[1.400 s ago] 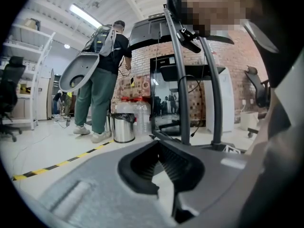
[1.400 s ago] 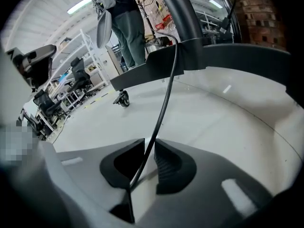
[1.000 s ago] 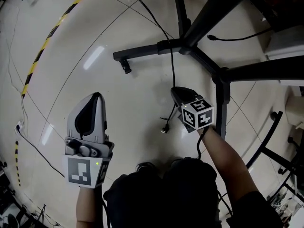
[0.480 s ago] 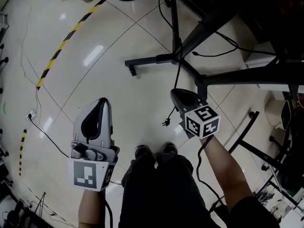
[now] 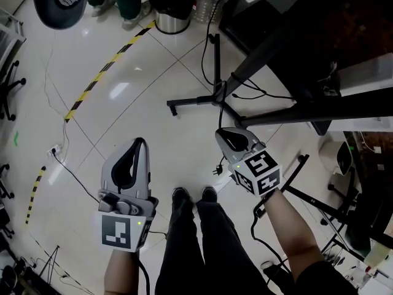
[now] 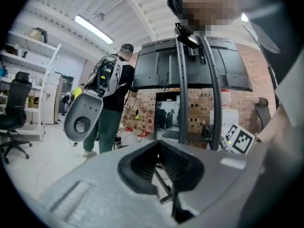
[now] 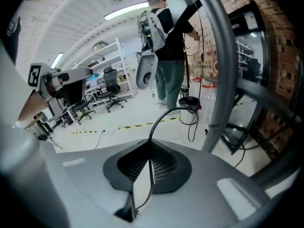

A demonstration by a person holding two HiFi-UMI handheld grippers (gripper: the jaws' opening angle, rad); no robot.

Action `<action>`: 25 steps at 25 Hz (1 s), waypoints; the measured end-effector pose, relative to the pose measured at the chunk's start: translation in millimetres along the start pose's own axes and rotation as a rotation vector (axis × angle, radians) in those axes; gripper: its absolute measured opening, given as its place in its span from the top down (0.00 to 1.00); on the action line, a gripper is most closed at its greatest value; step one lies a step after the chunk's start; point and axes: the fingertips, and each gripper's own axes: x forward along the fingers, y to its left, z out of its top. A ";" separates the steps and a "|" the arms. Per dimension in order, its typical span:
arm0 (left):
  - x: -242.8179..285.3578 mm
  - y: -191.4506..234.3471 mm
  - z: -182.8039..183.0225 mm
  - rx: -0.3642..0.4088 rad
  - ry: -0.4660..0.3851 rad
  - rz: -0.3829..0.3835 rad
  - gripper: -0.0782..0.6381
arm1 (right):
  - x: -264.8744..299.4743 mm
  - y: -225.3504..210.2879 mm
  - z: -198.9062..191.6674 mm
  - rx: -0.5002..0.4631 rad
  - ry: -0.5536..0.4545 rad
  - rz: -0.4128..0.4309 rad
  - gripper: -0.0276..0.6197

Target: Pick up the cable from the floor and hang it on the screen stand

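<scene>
A thin black cable (image 5: 221, 112) runs from the screen stand's base to my right gripper (image 5: 222, 132), which is shut on it. Its plug end (image 5: 217, 169) dangles below the gripper. In the right gripper view the cable (image 7: 159, 122) comes out between the closed jaws of the right gripper (image 7: 151, 160) and arcs upward. The black screen stand (image 5: 249, 66) rises ahead of it, its legs (image 5: 191, 101) spread on the floor. My left gripper (image 5: 140, 144) is at the lower left, shut and holding nothing. In the left gripper view the screen (image 6: 190, 65) sits on two posts.
A dark bin (image 5: 172, 5) and a person's feet (image 5: 116, 8) are at the far top. Yellow-black tape (image 5: 104, 69) crosses the floor. A thin white cable (image 5: 61, 146) lies left. A person with a backpack (image 6: 111, 89) stands near the stand. More black frames (image 5: 319, 189) stand right.
The view has risen away from the floor. Both grippers have come up with it, and my right gripper has carried the cable up, its plug end now hanging.
</scene>
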 end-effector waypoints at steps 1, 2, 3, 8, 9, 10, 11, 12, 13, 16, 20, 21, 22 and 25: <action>-2.9 -1.6 12.5 -0.001 -0.006 -0.002 0.88 | -7.3 5.2 12.7 -0.024 -0.002 0.000 0.94; -5.4 -3.1 24.0 -0.002 -0.013 -0.003 0.88 | -13.9 9.5 25.1 -0.043 -0.008 0.000 0.93; -7.6 -4.6 34.6 0.000 -0.021 -0.003 0.88 | -20.3 12.9 37.0 -0.059 -0.019 -0.001 0.94; -19.3 -8.6 86.6 0.024 -0.054 0.001 0.88 | -59.1 29.1 105.9 -0.133 -0.084 -0.021 0.94; -21.8 -8.4 97.1 0.023 -0.058 0.002 0.88 | -68.7 34.0 120.7 -0.145 -0.093 -0.024 0.93; -24.1 -8.3 106.7 0.020 -0.060 0.003 0.88 | -78.4 39.3 134.8 -0.156 -0.103 -0.026 0.93; -26.3 -8.3 115.7 0.017 -0.062 0.003 0.88 | -87.8 44.3 148.5 -0.165 -0.114 -0.027 0.93; -28.2 -8.5 124.6 0.015 -0.066 0.002 0.88 | -97.0 48.8 162.0 -0.172 -0.127 -0.027 0.94; -29.7 -9.0 134.0 0.015 -0.074 0.001 0.88 | -106.0 52.5 175.6 -0.177 -0.143 -0.028 0.93; -31.7 -12.9 161.4 0.021 -0.103 -0.009 0.88 | -132.2 58.2 214.1 -0.187 -0.211 -0.035 0.93; -27.0 -14.6 183.2 0.015 -0.085 -0.010 0.88 | -154.6 59.3 253.1 -0.179 -0.307 -0.052 0.93; -23.2 -13.6 187.6 0.010 -0.084 -0.010 0.88 | -157.3 58.0 262.3 -0.173 -0.337 -0.060 0.93; -18.0 -12.6 193.8 0.005 -0.092 -0.009 0.88 | -159.0 55.8 272.2 -0.169 -0.372 -0.071 0.93; 0.3 -12.7 217.0 0.000 -0.117 -0.004 0.88 | -160.7 49.9 303.7 -0.184 -0.485 -0.123 0.94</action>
